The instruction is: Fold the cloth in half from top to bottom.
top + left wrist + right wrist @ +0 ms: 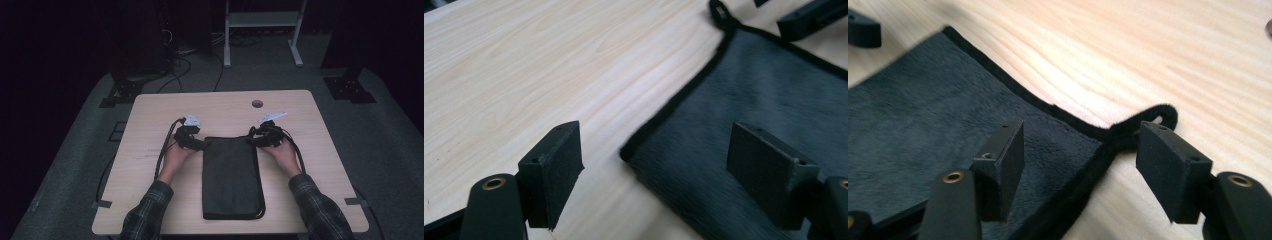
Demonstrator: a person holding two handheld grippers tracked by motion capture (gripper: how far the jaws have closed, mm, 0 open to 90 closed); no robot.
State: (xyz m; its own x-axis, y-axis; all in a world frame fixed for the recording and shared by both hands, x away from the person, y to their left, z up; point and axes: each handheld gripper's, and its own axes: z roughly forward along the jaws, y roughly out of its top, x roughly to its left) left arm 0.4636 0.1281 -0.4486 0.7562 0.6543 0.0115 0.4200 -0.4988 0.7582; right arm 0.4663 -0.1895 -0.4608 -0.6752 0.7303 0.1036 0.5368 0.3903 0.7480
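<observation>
The desk (150,115) is of light wood with rounded corners. A small round hole (257,103) sits near its far edge, right of the middle. A strip of grey tape (101,204) lies at its left edge near the front corner. Beyond the far edge, on the grey carpet (390,150), stand a white frame (260,20) and loose black cables (185,65).
</observation>
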